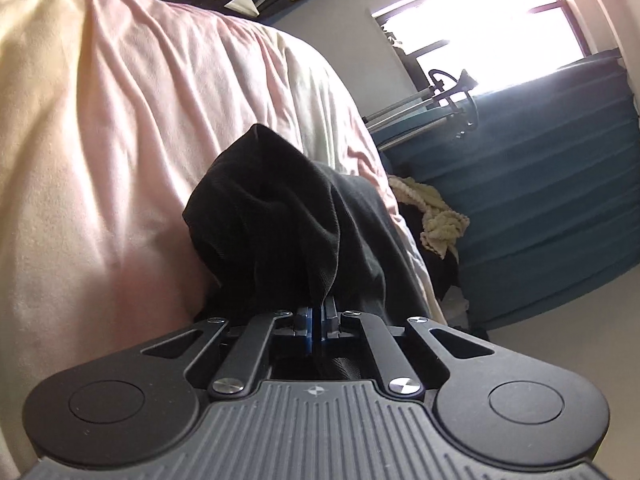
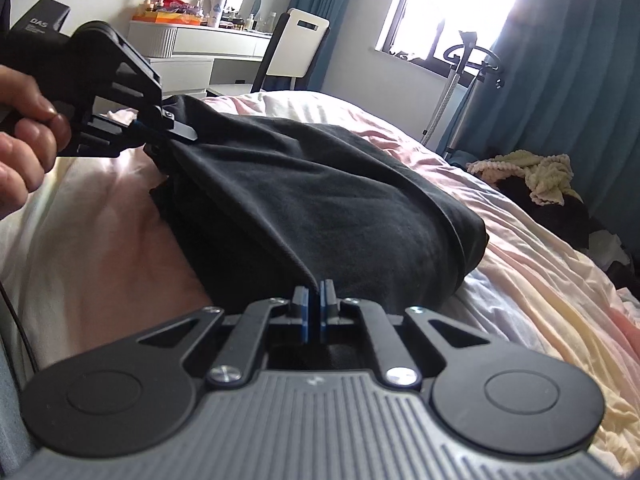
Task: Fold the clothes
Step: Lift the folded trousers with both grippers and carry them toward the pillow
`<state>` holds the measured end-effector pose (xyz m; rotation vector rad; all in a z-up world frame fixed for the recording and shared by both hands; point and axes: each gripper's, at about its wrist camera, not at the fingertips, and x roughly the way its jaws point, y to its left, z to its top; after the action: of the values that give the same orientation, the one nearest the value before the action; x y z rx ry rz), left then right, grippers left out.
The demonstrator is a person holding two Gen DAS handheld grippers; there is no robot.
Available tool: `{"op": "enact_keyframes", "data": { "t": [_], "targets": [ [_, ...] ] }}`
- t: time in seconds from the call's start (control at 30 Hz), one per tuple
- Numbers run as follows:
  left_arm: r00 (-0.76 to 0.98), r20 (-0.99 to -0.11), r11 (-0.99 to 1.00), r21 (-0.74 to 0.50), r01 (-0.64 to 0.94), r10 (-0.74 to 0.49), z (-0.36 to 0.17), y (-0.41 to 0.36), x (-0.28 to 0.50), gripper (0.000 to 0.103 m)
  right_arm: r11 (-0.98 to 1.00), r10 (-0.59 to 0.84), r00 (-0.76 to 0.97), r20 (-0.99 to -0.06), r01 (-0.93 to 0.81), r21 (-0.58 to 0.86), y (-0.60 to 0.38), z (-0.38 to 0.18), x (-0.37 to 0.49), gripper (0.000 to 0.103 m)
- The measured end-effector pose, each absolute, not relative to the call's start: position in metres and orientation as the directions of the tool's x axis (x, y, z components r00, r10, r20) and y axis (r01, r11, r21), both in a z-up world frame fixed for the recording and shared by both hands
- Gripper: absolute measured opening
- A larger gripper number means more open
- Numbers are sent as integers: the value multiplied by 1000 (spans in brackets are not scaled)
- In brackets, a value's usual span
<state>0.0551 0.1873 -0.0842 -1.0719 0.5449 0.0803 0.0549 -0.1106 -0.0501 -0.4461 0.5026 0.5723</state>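
A black garment (image 2: 320, 200) lies bunched on a bed with a pink and cream sheet (image 2: 540, 280). In the right wrist view my right gripper (image 2: 316, 294) is shut, and the garment's near edge is pinched between its blue pads. My left gripper (image 2: 178, 132) comes in from the upper left, held by a hand (image 2: 28, 128), and is shut on the garment's far corner. In the left wrist view the left gripper (image 1: 320, 314) is shut on a fold of the black garment (image 1: 272, 216), which rises in a peak in front of it against the sheet (image 1: 100, 140).
A cream knitted cloth (image 2: 536, 176) lies on dark clothes at the bed's far right edge. Blue curtains (image 2: 560, 80) and a bright window (image 2: 460, 8) stand behind, with a metal stand (image 2: 472, 64) in front. A white dressing table (image 2: 200, 48) and chair (image 2: 296, 44) are beyond the bed.
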Motion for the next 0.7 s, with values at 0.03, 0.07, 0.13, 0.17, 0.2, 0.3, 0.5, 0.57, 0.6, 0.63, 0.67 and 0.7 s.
{"op": "enact_keyframes", "data": {
  "t": [0.03, 0.07, 0.13, 0.17, 0.2, 0.3, 0.5, 0.57, 0.6, 0.63, 0.67, 0.7],
  "targets": [
    [862, -467, 493, -807, -325, -198, -86, 187, 58, 5, 753, 394, 728, -561, -606, -258, -110, -51, 56, 6],
    [861, -465, 494, -808, -320, -204, -87, 187, 59, 6, 753, 392, 728, -562, -606, -258, -111, -51, 56, 6],
    [863, -460, 501, -808, -310, -208, -86, 189, 58, 6, 757, 393, 726, -564, -604, -250, -112, -51, 58, 6],
    [866, -456, 501, -809, -307, -206, -84, 190, 55, 7, 763, 400, 725, -560, -602, -234, -114, -50, 59, 6],
    [866, -454, 499, -811, -304, -210, -82, 190, 52, 8, 770, 413, 723, -554, -602, -212, -117, -48, 59, 6],
    [872, -438, 478, -828, -295, -221, -78, 192, 44, 43, 787, 444, 721, -532, -598, -153, -124, -40, 58, 7],
    [873, -402, 419, -868, -268, -275, -83, 190, 35, 94, 801, 533, 692, -487, -597, 28, -147, -25, 54, 14],
    [854, -426, 393, -870, -297, -297, -90, 187, 39, 95, 791, 583, 678, -447, -599, 122, -158, -17, 52, 14],
    [850, -438, 383, -868, -315, -294, -94, 188, 39, 95, 782, 607, 669, -429, -600, 170, -164, -14, 51, 17],
    [845, -449, 374, -866, -332, -291, -98, 188, 39, 95, 776, 623, 666, -409, -593, 216, -170, -11, 51, 25],
    [840, -461, 363, -864, -350, -287, -101, 189, 39, 95, 771, 635, 666, -391, -584, 255, -176, -10, 52, 37],
    [838, -470, 348, -862, -368, -279, -104, 190, 38, 95, 767, 641, 665, -384, -569, 296, -181, -10, 55, 43]
  ]
}}
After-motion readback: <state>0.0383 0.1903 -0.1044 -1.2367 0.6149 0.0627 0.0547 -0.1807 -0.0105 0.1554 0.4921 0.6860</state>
